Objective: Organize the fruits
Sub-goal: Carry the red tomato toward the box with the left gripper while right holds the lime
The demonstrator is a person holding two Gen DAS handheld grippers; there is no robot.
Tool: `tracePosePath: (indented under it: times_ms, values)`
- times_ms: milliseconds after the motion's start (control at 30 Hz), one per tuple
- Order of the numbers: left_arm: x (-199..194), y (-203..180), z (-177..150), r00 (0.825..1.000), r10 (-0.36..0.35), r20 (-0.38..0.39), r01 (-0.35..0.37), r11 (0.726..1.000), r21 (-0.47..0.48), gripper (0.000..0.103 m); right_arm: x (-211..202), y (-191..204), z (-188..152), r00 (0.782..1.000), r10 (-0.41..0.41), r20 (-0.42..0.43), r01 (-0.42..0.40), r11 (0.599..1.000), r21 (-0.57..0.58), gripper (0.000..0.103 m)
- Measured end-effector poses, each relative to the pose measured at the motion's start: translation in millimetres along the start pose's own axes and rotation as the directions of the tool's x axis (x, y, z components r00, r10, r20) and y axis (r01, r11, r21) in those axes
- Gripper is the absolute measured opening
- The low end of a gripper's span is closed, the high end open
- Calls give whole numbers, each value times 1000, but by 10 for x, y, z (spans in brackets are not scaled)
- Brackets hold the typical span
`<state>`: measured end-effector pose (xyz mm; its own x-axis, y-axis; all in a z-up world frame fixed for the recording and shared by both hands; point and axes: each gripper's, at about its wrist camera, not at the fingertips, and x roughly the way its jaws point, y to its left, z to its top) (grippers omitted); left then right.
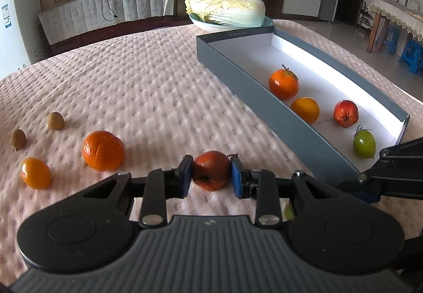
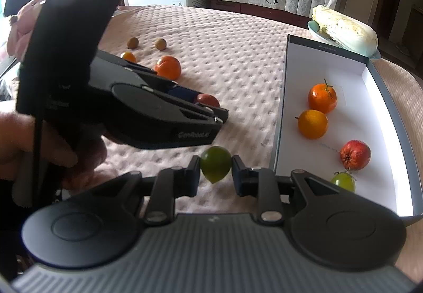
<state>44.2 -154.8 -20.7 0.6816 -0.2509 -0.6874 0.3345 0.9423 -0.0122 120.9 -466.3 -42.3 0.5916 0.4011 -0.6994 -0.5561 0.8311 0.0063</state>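
Observation:
My left gripper (image 1: pixel 211 174) is shut on a small red fruit (image 1: pixel 210 170) that rests on the pink tablecloth; both blue pads press its sides. My right gripper (image 2: pixel 215 168) is shut on a green fruit (image 2: pixel 215 162), just left of the grey box (image 2: pixel 279 113). The white-lined box holds a stemmed tangerine (image 1: pixel 283 84), an orange (image 1: pixel 304 110), a red fruit (image 1: pixel 345 113) and a green one (image 1: pixel 364 144). Loose on the cloth to the left lie a tangerine (image 1: pixel 103 150), a small orange (image 1: pixel 35 172) and two brown fruits (image 1: pixel 55 121).
A cabbage (image 1: pixel 224 11) lies in a bowl just beyond the box's far end. A person's hand (image 2: pixel 15 139) holds the left gripper's handle. Bare cloth (image 1: pixel 148 76) stretches across the table's middle and far side. Stools and a side table stand off to the right.

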Motion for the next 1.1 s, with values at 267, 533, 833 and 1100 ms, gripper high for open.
tracePosePath:
  times_ms: [267,533,833,1100]
  values:
    - [-9,46,17,1000,-10,-8,10,1000,-14,35,13,23,44,1000,4,7,-4,1000,1,28]
    - [-193,204,80,998,41,38,-40,999,-36,35,-46,10,127,999,2,51,-3,1000,14,28]
    - [-344,342,130,994,95,61,-92,995,-46,35,-90,-17,246,996,-19,88,15,999,51,28]
    - [-413,385,167,990,116,75,-111,992,-64,35,-164,-75,359,990,-58,127,47,996,81,28]
